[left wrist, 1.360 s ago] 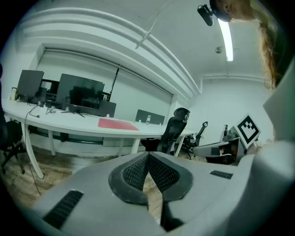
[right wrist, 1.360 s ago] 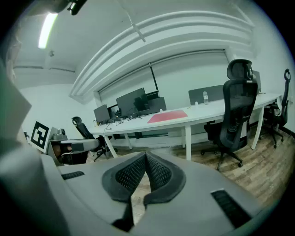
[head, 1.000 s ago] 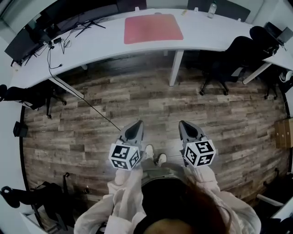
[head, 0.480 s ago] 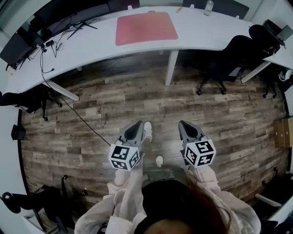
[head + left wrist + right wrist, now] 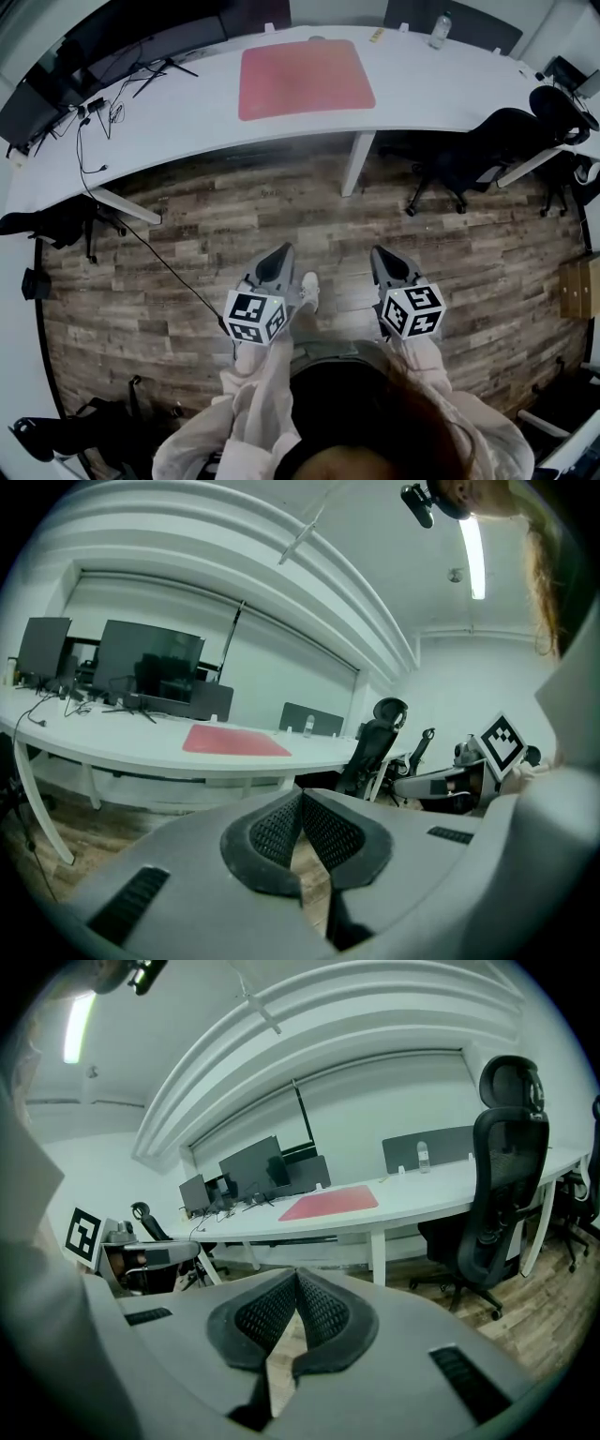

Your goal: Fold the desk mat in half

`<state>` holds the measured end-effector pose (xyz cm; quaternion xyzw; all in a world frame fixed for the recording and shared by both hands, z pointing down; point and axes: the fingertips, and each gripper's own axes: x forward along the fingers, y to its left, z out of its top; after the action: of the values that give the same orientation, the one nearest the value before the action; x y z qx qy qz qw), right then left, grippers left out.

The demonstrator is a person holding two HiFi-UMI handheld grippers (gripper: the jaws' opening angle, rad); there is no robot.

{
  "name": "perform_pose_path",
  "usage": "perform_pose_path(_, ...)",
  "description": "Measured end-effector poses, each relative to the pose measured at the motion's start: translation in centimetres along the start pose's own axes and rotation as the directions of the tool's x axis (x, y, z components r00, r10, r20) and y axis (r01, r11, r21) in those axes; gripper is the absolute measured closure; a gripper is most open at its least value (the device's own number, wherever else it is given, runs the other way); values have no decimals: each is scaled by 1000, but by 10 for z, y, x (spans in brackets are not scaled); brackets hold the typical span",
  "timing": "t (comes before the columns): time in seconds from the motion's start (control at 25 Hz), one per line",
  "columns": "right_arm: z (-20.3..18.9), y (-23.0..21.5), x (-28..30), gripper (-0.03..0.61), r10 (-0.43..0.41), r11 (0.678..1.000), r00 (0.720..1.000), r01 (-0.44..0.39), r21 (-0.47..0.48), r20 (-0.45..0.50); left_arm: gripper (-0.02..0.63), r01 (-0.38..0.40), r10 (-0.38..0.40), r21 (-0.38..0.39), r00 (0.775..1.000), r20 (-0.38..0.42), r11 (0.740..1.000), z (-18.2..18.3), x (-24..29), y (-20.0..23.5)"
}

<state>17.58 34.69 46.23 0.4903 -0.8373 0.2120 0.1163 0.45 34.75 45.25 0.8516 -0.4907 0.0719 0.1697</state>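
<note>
At the far left of the long white worktop (image 5: 187,108) stand dark monitors (image 5: 42,94) with loose cables beside them. One cable (image 5: 159,258) trails down from that end across the wooden floor (image 5: 187,216).

The left gripper (image 5: 277,255) is held out over the floor, well short of the worktop. In the left gripper view its jaws are pressed together at the tips, with nothing between the ribbed pads (image 5: 277,827). Only floor shows through the small gap below them. Its marker cube (image 5: 255,317) sits at the end of a pale sleeve. A white shoe (image 5: 308,286) shows on the floor just right of this gripper.

The red desk mat (image 5: 305,77) lies flat and unfolded on the middle of the worktop, near its far edge. It is well apart from both grippers and ahead of them, roughly in line with the gap between the two. In the left gripper view the mat lies above and left of the jaw tips. In the right gripper view it lies just above and a little right of them.

The right gripper (image 5: 380,253) is held level with the left one, also over bare floor. Its jaws are likewise closed tip to tip and grip nothing.

Further right, a clear bottle (image 5: 439,28) stands at the worktop's far edge. A black office chair (image 5: 478,141) stands on the floor on the near side of the worktop's right end.
</note>
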Motion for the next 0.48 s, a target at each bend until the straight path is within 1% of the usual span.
perform_pose_path(0.08, 17, -7, 26, 565, 9, 1000, 1000, -9, -1, -4, 586, -7, 7, 0, 1000, 5, 1000, 14, 18, 19)
perform_pose_path(0.28, 61, -18, 95, 565, 32, 999, 999, -32, -40, -8, 588, -24, 24, -12, 1000, 17, 1000, 45, 62, 70)
perform_pose_path(0.48, 87, -27, 147, 565, 42, 998, 999, -42, -52, -9, 588, -24, 24, -18, 1000, 16, 1000, 62, 97, 107)
